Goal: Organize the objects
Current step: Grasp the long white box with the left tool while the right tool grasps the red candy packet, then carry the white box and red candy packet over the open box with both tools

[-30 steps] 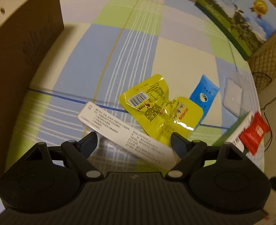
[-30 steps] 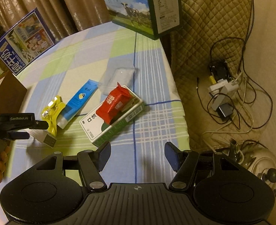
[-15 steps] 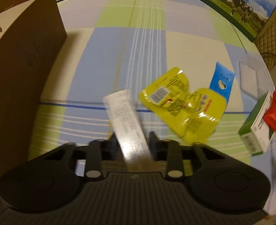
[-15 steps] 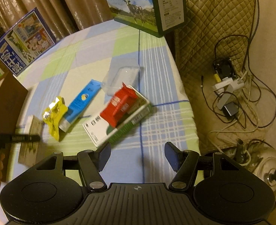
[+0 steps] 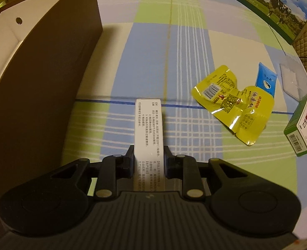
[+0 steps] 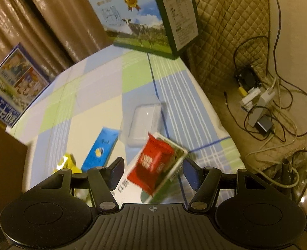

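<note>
At far left we see a tall brown cardboard box (image 5: pixel 43 79), matte, its white inner flap showing, standing on the checked cloth of the table (image 5: pixel 149 48). Beside it our left gripper (image 5: pixel 149 156) is clamped on a long narrow white carton (image 5: pixel 148 129) printed with small text, which juts forward above the cloth. To the right lie a crinkled, glossy yellow foil packet (image 5: pixel 232 102), then a flat blue sachet (image 5: pixel 266 81) touching it, then a clear plastic tray (image 5: pixel 293 81). Further right sits a green-and-white box (image 6: pixel 166 166) with a shiny red wrapper (image 6: pixel 151 162) on top; our right gripper (image 6: pixel 151 173) hovers over it, jaws apart and touching nothing. A large milk carton box (image 6: pixel 136 16) stands at the table's far edge, with tangled cables (image 6: pixel 264 100) on the floor beyond
</note>
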`<state>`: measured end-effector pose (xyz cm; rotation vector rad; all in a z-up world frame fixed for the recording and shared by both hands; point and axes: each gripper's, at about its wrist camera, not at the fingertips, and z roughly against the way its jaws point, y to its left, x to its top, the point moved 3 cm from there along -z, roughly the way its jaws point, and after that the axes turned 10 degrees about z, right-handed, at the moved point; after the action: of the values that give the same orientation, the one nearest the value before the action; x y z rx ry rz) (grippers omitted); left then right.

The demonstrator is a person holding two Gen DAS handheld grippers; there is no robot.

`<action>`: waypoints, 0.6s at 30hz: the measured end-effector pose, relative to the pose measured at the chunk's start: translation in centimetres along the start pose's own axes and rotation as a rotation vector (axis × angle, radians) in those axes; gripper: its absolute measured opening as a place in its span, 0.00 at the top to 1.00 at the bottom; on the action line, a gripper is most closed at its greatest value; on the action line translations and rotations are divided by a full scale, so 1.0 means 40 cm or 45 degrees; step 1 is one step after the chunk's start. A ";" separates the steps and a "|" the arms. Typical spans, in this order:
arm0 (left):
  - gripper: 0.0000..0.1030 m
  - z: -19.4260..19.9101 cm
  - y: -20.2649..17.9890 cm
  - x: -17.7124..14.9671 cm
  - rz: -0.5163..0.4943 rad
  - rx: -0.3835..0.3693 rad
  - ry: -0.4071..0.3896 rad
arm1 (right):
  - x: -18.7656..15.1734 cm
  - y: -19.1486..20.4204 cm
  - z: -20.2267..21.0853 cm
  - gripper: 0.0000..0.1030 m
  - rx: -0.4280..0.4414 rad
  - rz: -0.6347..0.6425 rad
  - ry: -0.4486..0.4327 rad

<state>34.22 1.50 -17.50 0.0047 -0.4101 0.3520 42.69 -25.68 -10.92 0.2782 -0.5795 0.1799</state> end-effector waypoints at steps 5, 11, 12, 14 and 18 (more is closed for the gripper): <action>0.78 -0.004 0.004 0.002 -0.003 -0.001 0.004 | 0.008 0.023 -0.032 0.59 -0.062 0.023 0.003; 0.78 -0.009 0.003 0.004 -0.023 -0.002 0.006 | -0.007 0.037 -0.064 0.77 -0.059 0.083 0.021; 0.78 -0.009 0.003 0.004 -0.027 -0.004 0.006 | -0.010 0.043 -0.065 0.78 -0.057 0.117 0.013; 0.78 -0.014 0.002 0.006 -0.033 -0.005 0.003 | -0.017 0.055 -0.066 0.79 -0.045 0.169 0.010; 0.78 -0.017 0.001 0.009 -0.041 -0.007 0.000 | -0.032 0.053 -0.064 0.79 0.000 0.182 0.016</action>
<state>34.78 1.70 -17.99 0.0059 -0.4110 0.3192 42.42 -23.01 -13.26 0.2351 -0.5872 0.3195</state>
